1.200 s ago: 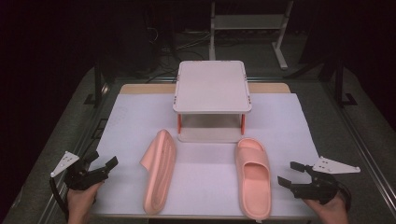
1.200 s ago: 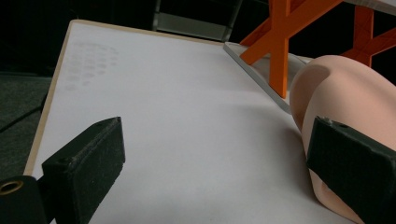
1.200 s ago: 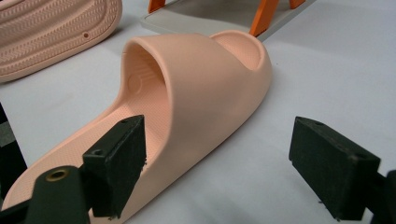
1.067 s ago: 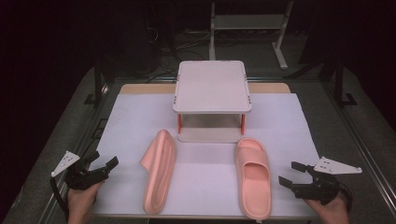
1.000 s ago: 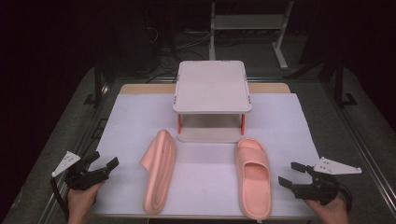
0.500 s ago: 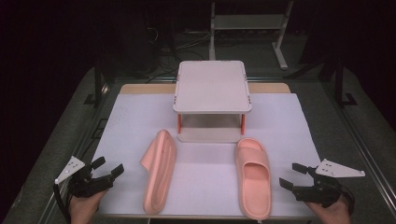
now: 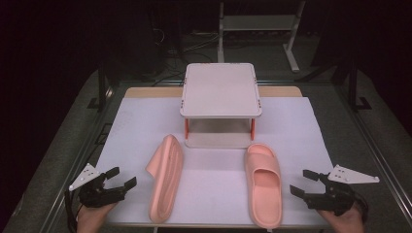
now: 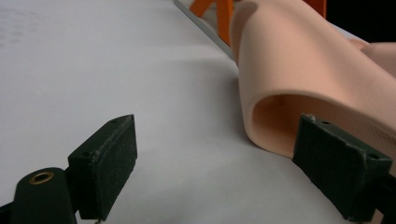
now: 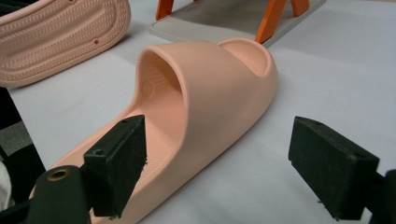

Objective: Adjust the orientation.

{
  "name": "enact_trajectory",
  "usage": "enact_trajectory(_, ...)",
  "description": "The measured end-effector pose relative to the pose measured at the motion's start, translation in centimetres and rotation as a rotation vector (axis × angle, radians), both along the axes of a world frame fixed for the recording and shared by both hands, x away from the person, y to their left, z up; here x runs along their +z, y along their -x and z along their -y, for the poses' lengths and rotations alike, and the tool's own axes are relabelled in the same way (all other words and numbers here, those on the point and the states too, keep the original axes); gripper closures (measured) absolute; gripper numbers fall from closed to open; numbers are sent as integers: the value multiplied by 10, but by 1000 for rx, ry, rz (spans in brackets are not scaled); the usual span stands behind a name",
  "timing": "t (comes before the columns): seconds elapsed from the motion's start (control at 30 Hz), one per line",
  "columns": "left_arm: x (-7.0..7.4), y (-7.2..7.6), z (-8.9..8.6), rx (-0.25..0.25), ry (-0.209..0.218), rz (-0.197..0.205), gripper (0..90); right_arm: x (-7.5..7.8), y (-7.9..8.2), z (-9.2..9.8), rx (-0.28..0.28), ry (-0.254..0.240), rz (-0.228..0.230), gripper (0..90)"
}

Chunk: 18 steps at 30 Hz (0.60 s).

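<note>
Both hand-held grippers shifted inward toward the slippers – left hand-held gripper [image 7: 119,182] jaws apart beside the tipped-on-edge slipper [image 7: 165,177], right hand-held gripper [image 7: 305,183] jaws apart near the upright slipper [image 7: 263,182]. Slippers, small rack [image 7: 220,90] unmoved on the white desk [image 7: 301,131].

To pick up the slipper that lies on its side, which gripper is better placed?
Probably the left gripper: it sits open just beside the tipped slipper. The right gripper is next to the upright slipper, which lies between.
</note>
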State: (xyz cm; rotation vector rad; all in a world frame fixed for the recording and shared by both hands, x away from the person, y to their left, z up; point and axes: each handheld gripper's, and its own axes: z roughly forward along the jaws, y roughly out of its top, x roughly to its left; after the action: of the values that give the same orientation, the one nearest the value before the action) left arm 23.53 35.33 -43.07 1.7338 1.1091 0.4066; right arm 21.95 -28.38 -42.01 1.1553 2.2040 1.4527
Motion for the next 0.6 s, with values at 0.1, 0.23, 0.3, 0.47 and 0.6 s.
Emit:
enact_trajectory(0.1,-2,-1,3,-22,-4,-16,161,1,0,-1,4,-5,-1,188)
enact_trajectory(0.23,-3,-2,9,-60,-22,-22,206,2,0,-3,15,-5,1,212)
enact_trajectory(0.3,-4,-3,10,-69,-29,-23,238,2,0,-3,24,-4,0,227)
enact_trajectory(0.47,-5,-7,19,-92,-46,-38,279,3,0,-5,28,1,-1,227)
enact_trajectory(0.6,-7,-13,31,-115,-69,-45,304,4,0,-6,30,5,-3,227)
